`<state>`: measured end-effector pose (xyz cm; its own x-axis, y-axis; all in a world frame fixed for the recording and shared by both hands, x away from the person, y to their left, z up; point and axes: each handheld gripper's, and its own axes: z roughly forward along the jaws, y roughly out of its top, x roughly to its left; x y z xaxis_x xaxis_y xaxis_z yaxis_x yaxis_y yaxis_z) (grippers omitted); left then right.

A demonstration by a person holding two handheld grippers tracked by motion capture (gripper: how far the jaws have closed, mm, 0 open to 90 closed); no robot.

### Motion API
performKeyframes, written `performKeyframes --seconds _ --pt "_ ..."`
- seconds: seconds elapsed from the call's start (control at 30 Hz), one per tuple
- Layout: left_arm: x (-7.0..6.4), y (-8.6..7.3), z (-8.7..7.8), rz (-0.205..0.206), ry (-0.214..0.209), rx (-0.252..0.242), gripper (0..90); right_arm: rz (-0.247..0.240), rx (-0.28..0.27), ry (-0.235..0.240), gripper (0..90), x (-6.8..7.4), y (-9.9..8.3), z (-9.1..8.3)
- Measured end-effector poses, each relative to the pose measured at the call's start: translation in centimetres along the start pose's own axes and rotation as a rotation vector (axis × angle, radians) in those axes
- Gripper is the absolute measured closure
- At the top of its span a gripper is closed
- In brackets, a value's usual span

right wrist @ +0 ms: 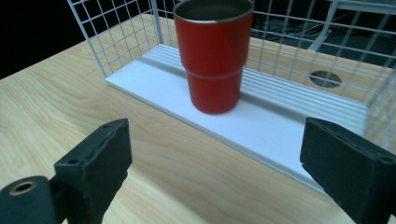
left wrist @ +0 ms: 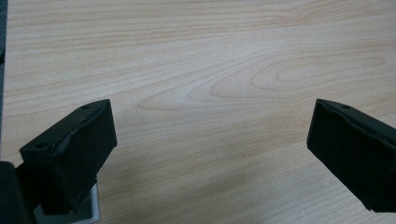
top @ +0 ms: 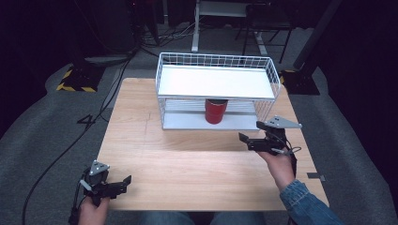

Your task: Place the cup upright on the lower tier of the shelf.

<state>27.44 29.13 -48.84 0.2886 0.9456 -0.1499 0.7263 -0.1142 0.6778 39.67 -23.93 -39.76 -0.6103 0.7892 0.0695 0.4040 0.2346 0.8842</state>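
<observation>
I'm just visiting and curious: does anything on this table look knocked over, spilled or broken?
Nothing stands out. The red metal tumbler stands upright on the lower white shelf of the white wire rack, with no spill around it. Both the right gripper and the left gripper are open over the bare wooden table.

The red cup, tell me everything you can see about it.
The red cup is a glossy tumbler with a silvery metal rim, wider above and stepping to a narrower base. It stands upright and open on the white bottom shelf of the wire rack, under the upper shelf. Its inside looks dark. The right gripper faces it with jaws open, not touching.
</observation>
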Motion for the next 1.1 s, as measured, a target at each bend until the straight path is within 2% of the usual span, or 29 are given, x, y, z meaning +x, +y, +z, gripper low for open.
performKeyframes --seconds 0.13,0.2,0.33,0.6,0.67,0.83,1.0,1.1 --pt "0.0 0.1 0.0 0.000 0.007 -0.003 2.3 0.021 -0.023 0.000 11.8 -1.0 -1.0 -2.3" --pt "-0.1 0.2 0.1 0.007 0.011 -0.003 3.3 0.009 -0.030 -0.011 14.2 -1.3 -1.4 -3.3" --pt "-0.6 0.3 0.5 0.026 0.011 0.012 6.9 0.001 -0.019 -0.008 15.2 -1.9 -2.2 -4.7" --pt "-1.6 1.5 1.6 0.070 -0.001 0.020 8.6 0.015 0.005 -0.052 15.3 -3.5 -5.0 -7.5" --pt "-1.8 1.6 1.8 0.065 -0.005 0.022 8.7 0.017 0.009 -0.059 15.2 -3.7 -5.4 -7.8" --pt "-2.7 2.2 2.8 0.096 -0.001 0.027 10.0 0.052 0.033 -0.077 15.3 -4.5 -7.1 -8.3" --pt "-3.0 2.7 3.2 0.107 -0.002 0.025 11.9 0.052 0.084 -0.080 15.4 -5.2 -9.0 -8.1" --pt "-3.3 3.1 3.7 0.111 -0.009 0.028 13.0 0.053 0.107 -0.099 15.4 -5.7 -10.3 -8.1"
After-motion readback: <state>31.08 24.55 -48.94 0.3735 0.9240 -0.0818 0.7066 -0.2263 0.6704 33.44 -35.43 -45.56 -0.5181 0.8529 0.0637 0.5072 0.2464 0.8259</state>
